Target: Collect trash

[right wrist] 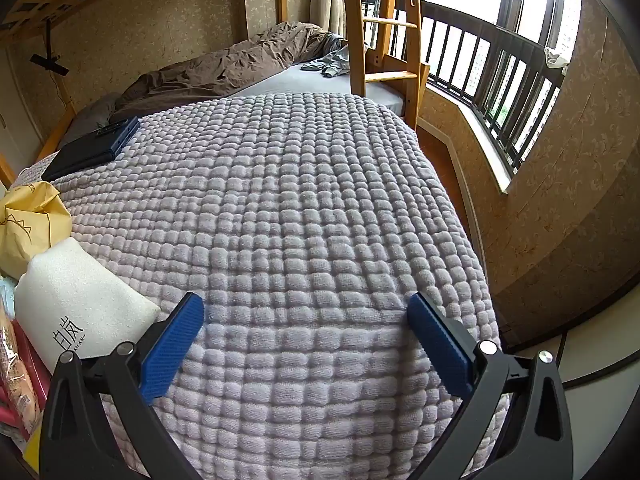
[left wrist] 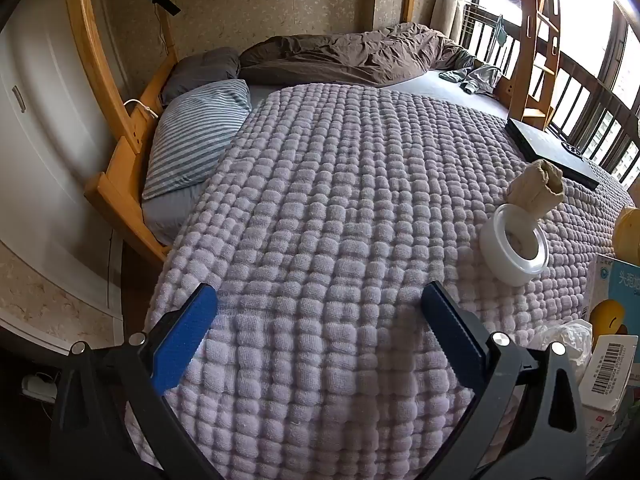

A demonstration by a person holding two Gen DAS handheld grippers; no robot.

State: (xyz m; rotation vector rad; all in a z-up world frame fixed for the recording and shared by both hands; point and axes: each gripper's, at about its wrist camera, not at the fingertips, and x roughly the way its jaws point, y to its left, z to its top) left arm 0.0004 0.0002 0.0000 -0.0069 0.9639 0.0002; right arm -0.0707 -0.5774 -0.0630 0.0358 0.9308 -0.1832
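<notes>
Both grippers hang tilted down over the near end of the bed, above a lilac blanket (left wrist: 320, 208) of puffy squares, and both stand with jaws spread wide and nothing between them, only bare blanket showing in each gap. The left gripper (left wrist: 320, 308) is over the blanket's near left part; the trash lies off to its right, outside the jaws. Nearest its right finger is a crumpled clear bag (left wrist: 568, 340), just beside a white box (left wrist: 612, 372) with a barcode at the blanket's near right edge. Further up that side a white tape roll (left wrist: 516, 246) lies tilted on the blanket, and a beige paper wad (left wrist: 538, 184) touches its far rim. Beyond them a flat dark box (left wrist: 548, 148) lies near the right edge. The right gripper (right wrist: 306, 320) is over the blanket's near right part, close to the bed's edge by the window wall; here the trash is all to its left. A white foam sheet (right wrist: 80, 300) with dark lettering lies just beside its left finger, partly behind it, and a crumpled yellow bag (right wrist: 30, 224) sits behind the foam, touching it. The same dark box (right wrist: 92, 148) lies further back. At the head of the bed are a striped pillow (left wrist: 200, 136) and a brown duvet (left wrist: 348, 56), well apart from both grippers.
</notes>
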